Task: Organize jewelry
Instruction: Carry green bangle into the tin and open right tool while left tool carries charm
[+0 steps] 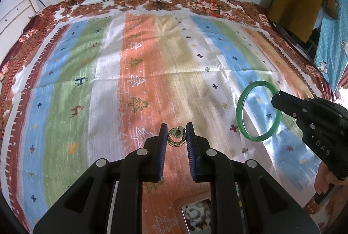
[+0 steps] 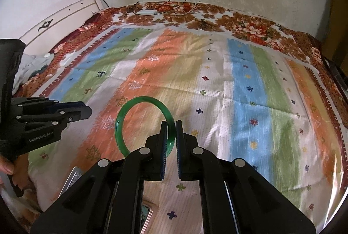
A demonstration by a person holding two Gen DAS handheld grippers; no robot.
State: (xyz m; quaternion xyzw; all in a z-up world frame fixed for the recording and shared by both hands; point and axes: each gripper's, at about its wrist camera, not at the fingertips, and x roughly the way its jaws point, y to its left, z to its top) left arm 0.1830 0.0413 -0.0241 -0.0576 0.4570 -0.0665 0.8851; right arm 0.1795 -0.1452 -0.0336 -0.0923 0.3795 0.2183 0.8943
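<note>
Near the bottom edge of my left view I see a small tray [image 1: 196,217] lying on the striped cloth [image 1: 108,82]. It has a pale rim, and inside it are whitish and dark pieces that I cannot name. My own arms hide most of it. In my right view only a corner of the tray [image 2: 72,177] shows at the lower left.

My left gripper [image 1: 176,136] has its jaws nearly together, clamped on a small gold earring [image 1: 175,138]. The earring has a ring part with a small stud above it, and the stud points away from me, along my fingers.

My right gripper [image 2: 171,136] has its jaws pressed on the rim of a green bangle [image 2: 143,125]. The bangle is held up in the air above the cloth, standing on its edge. Its open circle faces sideways, toward my left gripper.
</note>
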